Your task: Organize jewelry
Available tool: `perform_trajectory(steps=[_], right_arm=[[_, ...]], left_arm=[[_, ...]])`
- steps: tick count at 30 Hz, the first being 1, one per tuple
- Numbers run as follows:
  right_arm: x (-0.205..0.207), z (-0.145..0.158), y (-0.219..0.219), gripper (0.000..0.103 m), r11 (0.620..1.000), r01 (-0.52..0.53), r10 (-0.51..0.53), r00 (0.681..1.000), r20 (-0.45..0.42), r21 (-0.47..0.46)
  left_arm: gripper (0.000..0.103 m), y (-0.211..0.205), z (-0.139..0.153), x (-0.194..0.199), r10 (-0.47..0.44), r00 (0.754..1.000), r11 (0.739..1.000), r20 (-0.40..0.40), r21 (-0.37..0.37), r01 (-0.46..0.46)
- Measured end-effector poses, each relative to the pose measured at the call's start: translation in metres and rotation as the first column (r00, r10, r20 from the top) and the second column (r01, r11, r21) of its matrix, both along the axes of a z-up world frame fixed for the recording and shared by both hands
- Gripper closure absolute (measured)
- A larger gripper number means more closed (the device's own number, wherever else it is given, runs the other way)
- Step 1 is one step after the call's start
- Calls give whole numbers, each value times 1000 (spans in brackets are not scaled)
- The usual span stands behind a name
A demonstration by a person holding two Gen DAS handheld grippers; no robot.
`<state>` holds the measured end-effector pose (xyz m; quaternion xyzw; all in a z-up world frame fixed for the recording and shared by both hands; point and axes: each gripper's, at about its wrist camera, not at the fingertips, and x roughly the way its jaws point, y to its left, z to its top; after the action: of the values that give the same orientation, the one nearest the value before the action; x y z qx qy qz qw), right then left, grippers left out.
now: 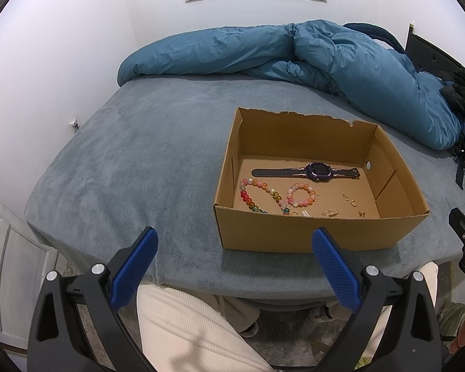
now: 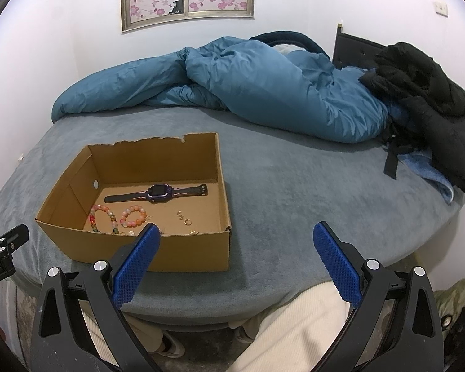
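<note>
An open cardboard box [image 1: 319, 232] sits on the bed near its front edge; it also shows in the right wrist view [image 2: 183, 249]. Inside lie a purple watch [image 1: 317, 171] [image 2: 159, 192], a long string of coloured beads [image 1: 257, 193] [image 2: 100, 217], a small bead bracelet [image 1: 300, 193] [image 2: 133, 217] and several small gold pieces [image 1: 350, 201] [image 2: 184, 218]. My left gripper [image 1: 234, 237] is open and empty, in front of the box and left of it. My right gripper [image 2: 237, 232] is open and empty, in front of the box's right corner.
The bed has a grey-blue fleece cover [image 1: 145, 161] [image 2: 310, 192]. A crumpled blue duvet [image 1: 310, 52] [image 2: 263, 83] lies along the back. Black clothing [image 2: 424, 93] is piled at the right. The person's legs in cream trousers [image 1: 186, 325] are below the bed edge.
</note>
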<state>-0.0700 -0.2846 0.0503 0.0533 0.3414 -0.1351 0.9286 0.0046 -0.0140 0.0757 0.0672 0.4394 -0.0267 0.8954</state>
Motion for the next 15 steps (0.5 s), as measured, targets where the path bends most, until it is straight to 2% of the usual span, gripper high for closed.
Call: perform_trajectory(steps=[15], right_arm=[[0,0,1,8,1000,-1,1,1000,1,-3]], left_arm=[[6,-1,1,-1,2,1000,1000,-1,0,-2]])
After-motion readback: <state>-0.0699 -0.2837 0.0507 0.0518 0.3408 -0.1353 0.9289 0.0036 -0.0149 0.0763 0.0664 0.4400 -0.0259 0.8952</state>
